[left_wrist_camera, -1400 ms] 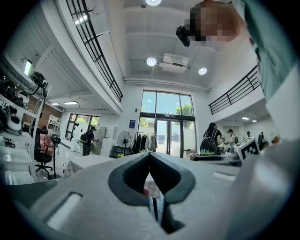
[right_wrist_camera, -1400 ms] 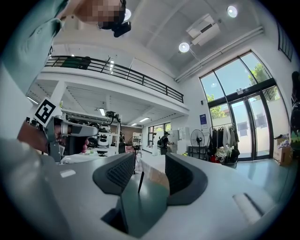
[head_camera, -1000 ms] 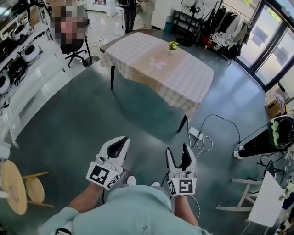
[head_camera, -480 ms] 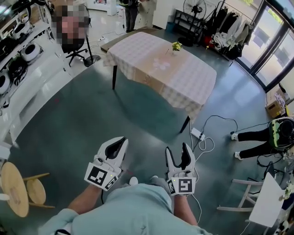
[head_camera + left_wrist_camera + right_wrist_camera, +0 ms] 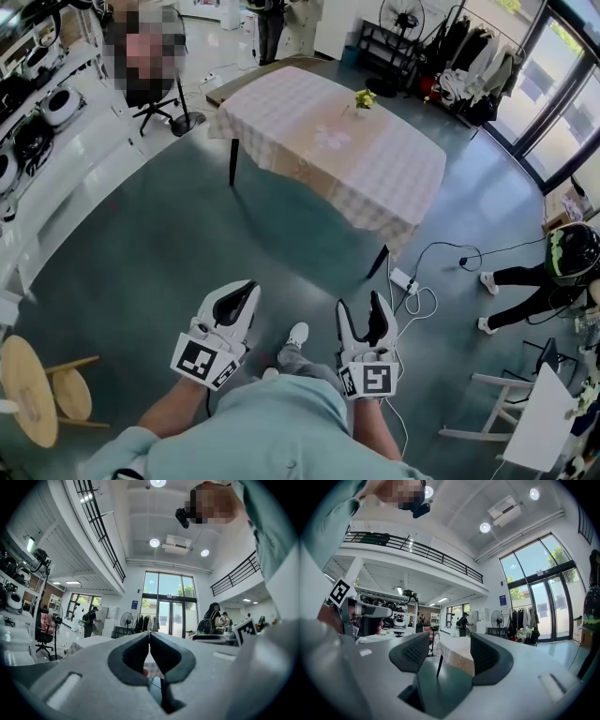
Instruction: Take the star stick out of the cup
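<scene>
Far ahead, a small cup with yellow-green sticks (image 5: 363, 97) stands on a table with a checked cloth (image 5: 309, 131); it is too small to make out a star. Both grippers hang low near my body, well short of the table. My left gripper (image 5: 250, 286) is shut with its tips touching and nothing between them, as the left gripper view (image 5: 149, 633) confirms. My right gripper (image 5: 362, 305) stands open and empty; in the right gripper view (image 5: 450, 641) the table (image 5: 457, 657) shows between its jaws.
Green floor lies between me and the table. A power strip with cables (image 5: 405, 278) lies by the table's near right leg. Shelving (image 5: 37, 122) lines the left, wooden stools (image 5: 28, 380) sit at lower left, a white chair (image 5: 525, 422) at lower right. A person (image 5: 539, 281) is at the right.
The view has shifted slightly toward the table and a shoe now shows between the grippers. Both grippers keep the same pose and state.
</scene>
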`<move>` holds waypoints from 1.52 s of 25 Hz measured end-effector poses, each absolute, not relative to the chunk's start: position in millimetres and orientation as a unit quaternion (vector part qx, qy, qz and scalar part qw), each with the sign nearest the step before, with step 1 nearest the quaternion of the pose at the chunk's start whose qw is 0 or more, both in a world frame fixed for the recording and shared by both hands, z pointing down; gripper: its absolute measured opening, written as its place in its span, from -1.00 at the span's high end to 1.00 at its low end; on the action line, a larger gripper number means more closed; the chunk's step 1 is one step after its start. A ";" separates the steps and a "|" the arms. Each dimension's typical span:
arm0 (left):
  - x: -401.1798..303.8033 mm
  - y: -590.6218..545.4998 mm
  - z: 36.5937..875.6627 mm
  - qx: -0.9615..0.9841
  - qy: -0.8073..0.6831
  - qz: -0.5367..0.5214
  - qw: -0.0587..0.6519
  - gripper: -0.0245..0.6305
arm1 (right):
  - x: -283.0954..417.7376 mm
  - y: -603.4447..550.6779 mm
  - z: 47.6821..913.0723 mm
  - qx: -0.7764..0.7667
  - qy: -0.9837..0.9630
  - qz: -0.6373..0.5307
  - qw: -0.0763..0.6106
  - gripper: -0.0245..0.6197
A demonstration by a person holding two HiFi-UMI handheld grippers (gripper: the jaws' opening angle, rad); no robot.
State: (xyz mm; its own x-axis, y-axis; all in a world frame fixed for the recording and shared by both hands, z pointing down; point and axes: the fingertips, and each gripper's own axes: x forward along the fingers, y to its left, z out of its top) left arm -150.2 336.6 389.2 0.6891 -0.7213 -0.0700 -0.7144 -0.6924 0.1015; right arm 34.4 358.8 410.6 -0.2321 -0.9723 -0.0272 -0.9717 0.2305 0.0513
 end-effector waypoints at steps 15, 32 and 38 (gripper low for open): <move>-116.6 209.4 377.3 0.910 -0.412 -0.036 0.012 0.90 | 70.8 220.0 410.9 0.604 -0.796 -0.032 -0.008 0.15; -76.1 102.3 385.0 0.918 -0.395 -0.002 0.028 0.90 | 107.3 128.0 425.3 0.620 -0.785 -0.009 -0.001 0.18; -72.9 47.3 390.4 0.932 -0.360 -0.006 0.035 0.90 | 105.2 85.9 427.8 0.647 -0.762 -0.004 0.006 0.18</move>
